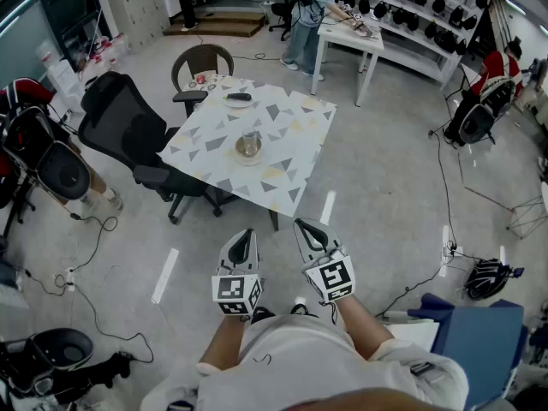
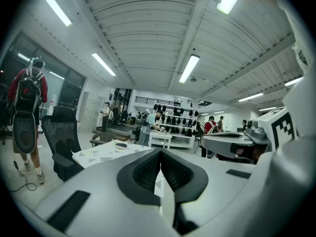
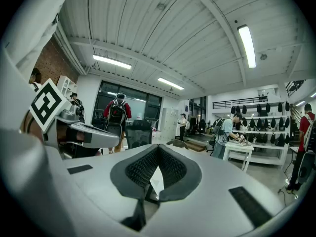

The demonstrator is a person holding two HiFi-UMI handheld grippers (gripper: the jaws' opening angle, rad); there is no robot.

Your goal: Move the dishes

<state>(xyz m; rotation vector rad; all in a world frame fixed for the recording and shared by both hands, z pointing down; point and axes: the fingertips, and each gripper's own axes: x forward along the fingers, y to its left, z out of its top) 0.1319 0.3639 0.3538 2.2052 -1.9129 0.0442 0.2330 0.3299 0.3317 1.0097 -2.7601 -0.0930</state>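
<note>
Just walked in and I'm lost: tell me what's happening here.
A person stands short of the patterned table, holding the left gripper and right gripper side by side, both shut and empty. On the table sit a glass on a plate and, farther back, a second plate with a dark object. Neither dish is touched.

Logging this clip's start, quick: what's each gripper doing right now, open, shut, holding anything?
Left gripper: closed, holding nothing.
Right gripper: closed, holding nothing.
</note>
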